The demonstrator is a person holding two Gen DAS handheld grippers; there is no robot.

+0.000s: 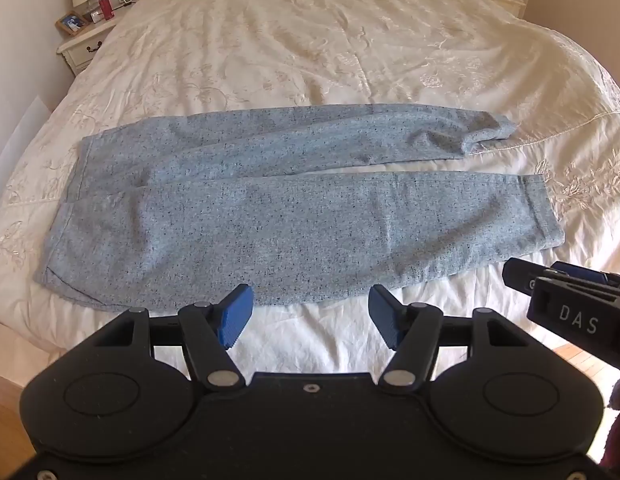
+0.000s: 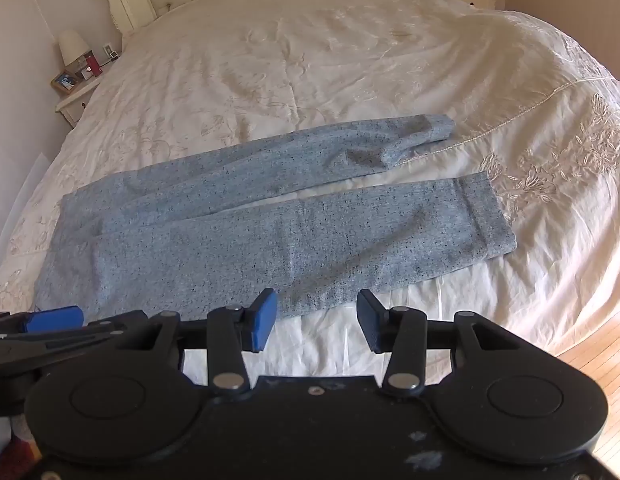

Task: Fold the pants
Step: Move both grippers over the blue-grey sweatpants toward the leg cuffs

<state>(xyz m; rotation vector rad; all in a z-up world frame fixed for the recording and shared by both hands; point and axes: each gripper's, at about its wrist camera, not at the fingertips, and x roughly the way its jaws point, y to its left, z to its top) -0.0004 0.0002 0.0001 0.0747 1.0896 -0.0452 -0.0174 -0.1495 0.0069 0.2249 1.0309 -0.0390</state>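
- Soft daylight, both views bright, no harsh glare.
- Cream embroidered bedspread [image 1: 350,52] looks warmer and slightly washed out toward the right side of the frame.
- Light-blue speckled knit pants [image 2: 269,216] in sharp focus; faint shadows in their creases.
- Strong fisheye bowing, dark vignette in the corners.
- Black plastic gripper bodies at bottom dark, little detail.
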